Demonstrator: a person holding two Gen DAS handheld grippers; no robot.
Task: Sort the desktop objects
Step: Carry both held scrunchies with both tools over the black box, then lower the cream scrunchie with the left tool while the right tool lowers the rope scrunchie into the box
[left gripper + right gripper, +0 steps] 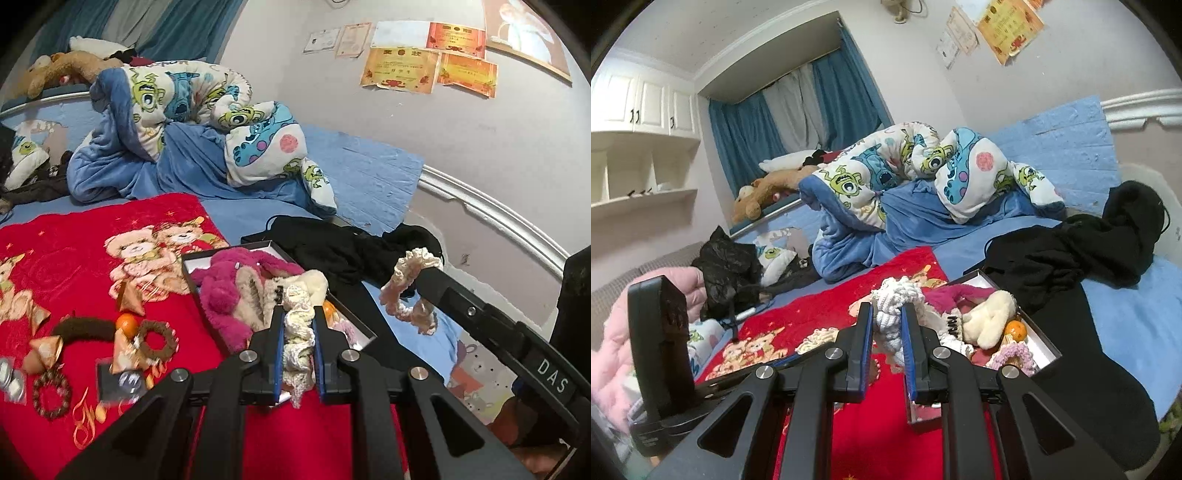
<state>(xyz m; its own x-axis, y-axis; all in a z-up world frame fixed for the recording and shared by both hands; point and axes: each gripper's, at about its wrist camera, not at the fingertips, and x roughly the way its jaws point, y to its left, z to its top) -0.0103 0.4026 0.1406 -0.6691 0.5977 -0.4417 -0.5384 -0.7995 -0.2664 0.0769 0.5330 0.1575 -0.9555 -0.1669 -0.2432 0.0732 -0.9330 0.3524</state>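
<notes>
Closest to us, both tools carry crocheted hair scrunchies above a red teddy-bear blanket (74, 243) on a bed. Our left tool (298, 317) is narrowed on a cream scrunchie (297, 347), pinched between the blue-lined fingers (277, 354) with its length running back along them toward the camera. Our right tool (887, 314) grips a white scrunchie (892, 321) in the same way; in the left view a pale loop (410, 295) hangs from the right tool's tip, just beyond the box's right edge, and we take it for that same scrunchie. Directly ahead of both tools lies a shallow black box (195, 280), white inside (1047, 349), already heaped with a magenta plush toy (221, 299), a cream plush (988, 321), another scrunchie (1015, 356) and a small orange ball (1015, 329). The left tool hangs over the box's near edge, so we judge it the nearer hand for a drop: forward and down, into whatever gap the pile leaves. To the left on the blanket, things are not yet sorted: a brown fuzzy hair band (83, 330), a brown ring scrunchie (157, 334), a bead bracelet (51, 394), an orange ball (126, 321) and gold paper wedges (129, 297). Beyond the box lie black clothes (1071, 254), then a rumpled cartoon quilt (192, 96) and a wall of certificates (402, 70).
</notes>
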